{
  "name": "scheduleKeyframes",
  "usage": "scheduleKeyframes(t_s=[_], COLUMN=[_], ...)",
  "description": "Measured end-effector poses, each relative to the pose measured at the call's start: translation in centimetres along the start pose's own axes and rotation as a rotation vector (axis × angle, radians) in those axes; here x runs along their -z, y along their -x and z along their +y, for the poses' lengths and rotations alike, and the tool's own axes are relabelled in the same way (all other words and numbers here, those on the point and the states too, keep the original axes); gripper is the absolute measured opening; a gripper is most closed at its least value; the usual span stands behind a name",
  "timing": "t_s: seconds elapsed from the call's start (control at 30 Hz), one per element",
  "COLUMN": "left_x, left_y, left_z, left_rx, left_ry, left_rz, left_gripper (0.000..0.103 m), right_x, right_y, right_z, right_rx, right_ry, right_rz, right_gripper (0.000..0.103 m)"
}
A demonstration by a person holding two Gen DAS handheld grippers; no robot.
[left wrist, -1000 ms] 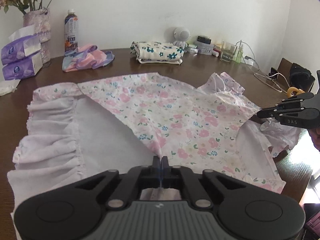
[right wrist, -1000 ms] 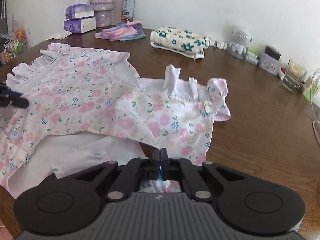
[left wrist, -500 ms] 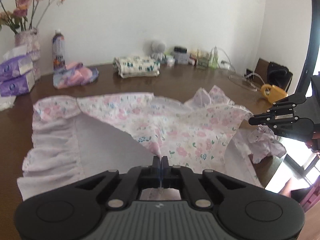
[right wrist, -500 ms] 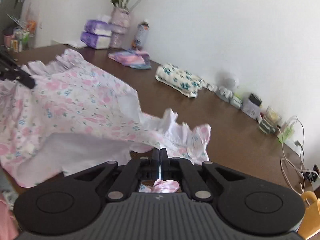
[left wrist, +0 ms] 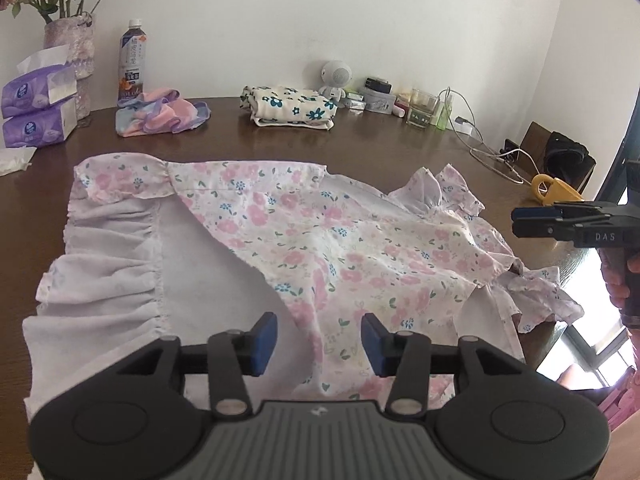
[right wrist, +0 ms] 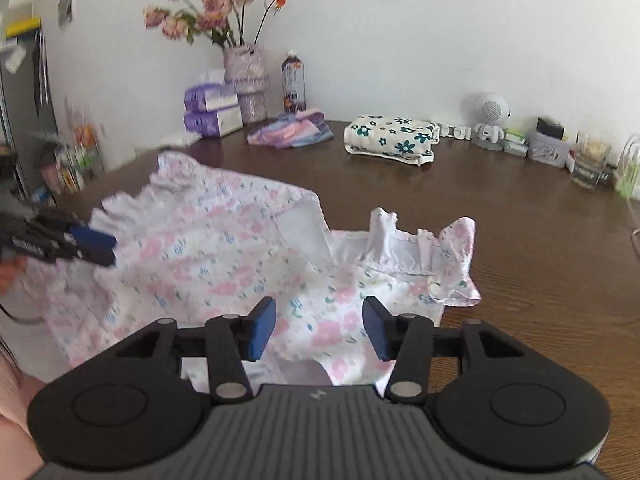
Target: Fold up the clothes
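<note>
1. Now the dress (left wrist: 304, 248) lies spread on the table (left wrist: 360, 140), one near side laid over in a diagonal fold, ruffled hem to the left.
2. Both jaws are opening: the left gripper (left wrist: 319, 338) and right gripper (right wrist: 319, 328) stand spread above the cloth, pinching nothing. Likely a fold is just let go.
3. Next calls for a fresh grip on an edge to fold again.
4. Far off by the white wall sit folded clothes (left wrist: 290, 106), tissues (left wrist: 38, 106), a bottle (left wrist: 132, 64).

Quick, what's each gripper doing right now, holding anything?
Left gripper: fingers opening, apart above the floral dress, gripping nothing.
Right gripper: fingers opening too, dress released, gripping nothing.
</note>
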State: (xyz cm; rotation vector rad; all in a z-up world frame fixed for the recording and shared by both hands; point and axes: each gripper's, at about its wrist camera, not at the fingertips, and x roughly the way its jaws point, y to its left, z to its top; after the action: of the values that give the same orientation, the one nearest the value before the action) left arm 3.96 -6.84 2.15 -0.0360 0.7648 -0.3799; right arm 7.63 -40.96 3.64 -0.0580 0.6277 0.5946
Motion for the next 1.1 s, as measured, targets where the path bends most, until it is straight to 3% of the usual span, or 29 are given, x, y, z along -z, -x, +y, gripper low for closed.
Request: scheduleKeyframes(t_s=[0.13, 0.27, 0.57, 0.77, 0.93, 1.0, 1.1], left_x=[0.2, 0.5, -1.2, -2.2, -2.7, -3.4, -3.7], left_y=[-1.4, -2.0, -4.2, -4.8, -4.6, -4.8, -3.2], left_z=[0.1, -0.1, 0.3, 1.2, 2.2, 3.2, 4.5], left_rx=[-0.027, -0.064, -0.09, -0.096, -0.117, -0.099, -0.052], left_ry=[-0.011, -0.081, -0.117, -0.079, -0.004, 0.067, 0.149], left_rz=[0.023, 0.004, -0.004, 0.006, 0.015, 0.025, 0.012], left_gripper=[0.045, 0.045, 0.043, 0.035, 0.03, 0.028, 0.033], right_x=[-0.2, 0.1, -0.9, -2.1, -3.3, -4.0, -4.9], right_y=[-3.8, -7.5, -10.1, -11.5, -13.1, -14.1, -15.2], right_z=[-0.1, 0.6, 0.7, 0.1, -0.5, -0.9, -1.3], right_rx=[0.033, 0.102, 0.136, 0.154, 0.164, 0.167, 0.162], right_ry=[-0.045, 0.023, 0.051, 0.025, 0.016, 0.02, 0.022], right_rz=[0.048, 0.137, 0.135, 0.124, 0.119, 0.119, 0.124], right_gripper=[0.048, 0.045, 0.044, 0.02, 0.018, 0.018, 0.018])
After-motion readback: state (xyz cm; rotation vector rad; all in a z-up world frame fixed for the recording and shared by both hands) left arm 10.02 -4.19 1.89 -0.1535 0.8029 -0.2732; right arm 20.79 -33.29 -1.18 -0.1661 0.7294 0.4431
